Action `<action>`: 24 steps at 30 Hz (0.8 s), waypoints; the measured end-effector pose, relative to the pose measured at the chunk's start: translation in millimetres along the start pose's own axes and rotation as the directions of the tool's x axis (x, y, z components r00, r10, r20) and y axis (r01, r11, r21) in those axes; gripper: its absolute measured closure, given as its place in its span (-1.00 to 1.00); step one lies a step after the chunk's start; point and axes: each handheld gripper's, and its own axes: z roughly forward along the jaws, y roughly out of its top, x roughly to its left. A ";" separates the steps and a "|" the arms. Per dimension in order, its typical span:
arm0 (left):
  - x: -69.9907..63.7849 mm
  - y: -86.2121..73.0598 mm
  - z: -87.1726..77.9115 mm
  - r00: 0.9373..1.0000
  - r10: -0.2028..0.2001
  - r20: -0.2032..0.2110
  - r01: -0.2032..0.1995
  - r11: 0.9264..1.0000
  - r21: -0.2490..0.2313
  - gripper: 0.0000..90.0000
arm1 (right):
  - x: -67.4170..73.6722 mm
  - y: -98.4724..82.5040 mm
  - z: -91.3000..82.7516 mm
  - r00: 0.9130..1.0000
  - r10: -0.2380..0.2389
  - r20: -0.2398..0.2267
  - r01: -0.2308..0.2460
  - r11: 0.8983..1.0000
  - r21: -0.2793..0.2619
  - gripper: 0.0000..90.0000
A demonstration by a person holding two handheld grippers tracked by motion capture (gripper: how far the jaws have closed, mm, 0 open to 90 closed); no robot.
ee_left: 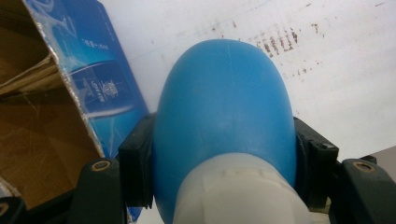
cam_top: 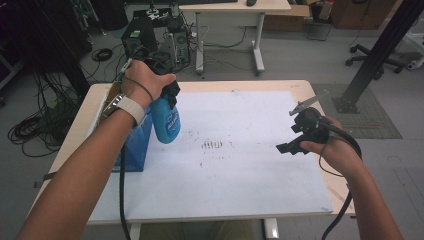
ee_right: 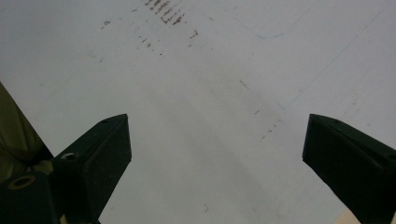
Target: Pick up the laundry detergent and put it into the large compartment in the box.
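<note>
- Table with a light wooden edge, seen from above, its top almost wholly covered by a white sheet. Behind it lies a grey floor with loose cables and a second desk.
- White sheet spread flat, bearing a small patch of dark scuff marks near its middle; the same marks appear at the top of the right gripper view.
- Blue cardboard box standing open at the left side of the table, just beside the held bottle. In the left gripper view its brown inner walls and printed blue outer face sit to the left of the jaws.
- Blue bottle with a rounded body and a white neck, held in the air above the sheet, next to the box, its body hanging downward from the grip. In the left gripper view the bottle sits squarely between the two black jaws, its white neck nearest the camera.
- Left gripper, in the person's left hand with a pale watch strap on the wrist, clamped on the blue bottle; both jaws press against the bottle's sides.
- Right gripper, in the person's right hand over the right part of the sheet, well apart from the bottle. Its jaws stand wide apart with nothing between them, bare sheet beneath.
</note>
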 end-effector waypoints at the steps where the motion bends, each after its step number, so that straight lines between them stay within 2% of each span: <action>1: 0.0 -0.3 -2.0 1.000 -0.006 0.001 0.006 1.000 -0.004 -0.17 | 0.0 0.2 0.0 1.000 0.000 0.000 0.000 1.000 0.000 -0.82; 7: 1.2 -2.3 -13.2 1.000 -0.010 0.012 0.010 1.000 -0.017 -0.17 | -0.5 0.4 0.1 1.000 0.003 0.000 -0.003 1.000 -0.002 -0.82; 24: 7.2 -5.1 -46.5 0.999 -0.044 0.005 0.045 0.998 -0.037 -0.17 | -2.7 0.3 2.1 1.000 0.002 -0.002 -0.002 1.000 0.001 -0.82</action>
